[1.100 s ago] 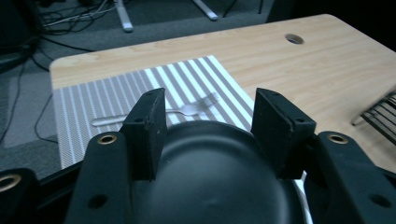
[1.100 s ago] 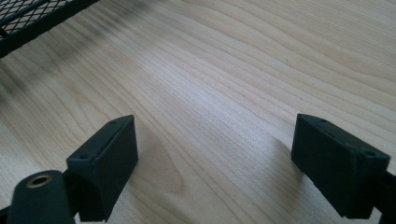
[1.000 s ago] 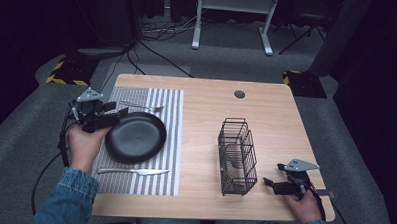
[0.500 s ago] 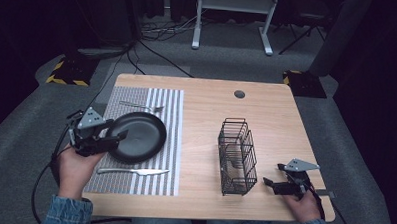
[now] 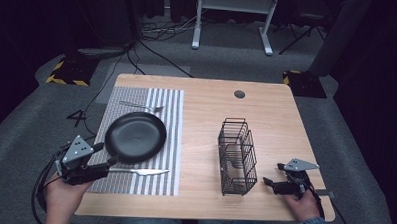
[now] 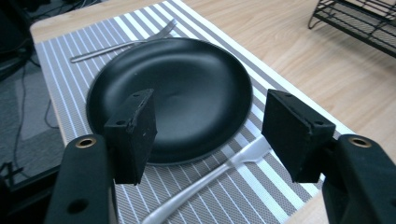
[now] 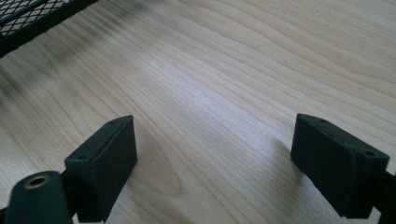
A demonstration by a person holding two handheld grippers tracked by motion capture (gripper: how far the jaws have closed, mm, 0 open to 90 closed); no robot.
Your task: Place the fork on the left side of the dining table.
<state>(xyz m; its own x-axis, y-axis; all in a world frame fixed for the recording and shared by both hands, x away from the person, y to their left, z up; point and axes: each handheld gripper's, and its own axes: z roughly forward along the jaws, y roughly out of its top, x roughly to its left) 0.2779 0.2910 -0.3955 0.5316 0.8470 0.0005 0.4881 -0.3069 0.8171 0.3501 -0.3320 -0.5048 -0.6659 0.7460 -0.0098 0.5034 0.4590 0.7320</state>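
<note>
1. Wooden surface (image 5: 286,125) unchanged since a second ago: striped placemat (image 5: 170,141) on its left half, wire basket (image 5: 237,158) right of centre, all in the same places.
2. Black plate (image 5: 134,136) lying flat on the placemat, same spot as before, fork (image 5: 141,107) beyond it and knife (image 5: 137,171) along its near edge. Released, by the look of it, and now in place.
3. Left tongs (image 5: 105,159) pulled back from the plate's far-left rim toward the near-left corner of the surface; now low beside the knife's handle end. Seen from the left gripper view: tongs (image 6: 208,126) spread wide apart, holding nothing, plate (image 6: 187,88) and knife (image 6: 210,175) framed between them.
4. Probably lining up for the knife next; thin and flat on the mat, so a low, careful pinch likely needed.
5. Right tongs (image 5: 271,183) unmoved near the basket's near corner, spread apart over bare wood (image 7: 210,107), idle.
</note>
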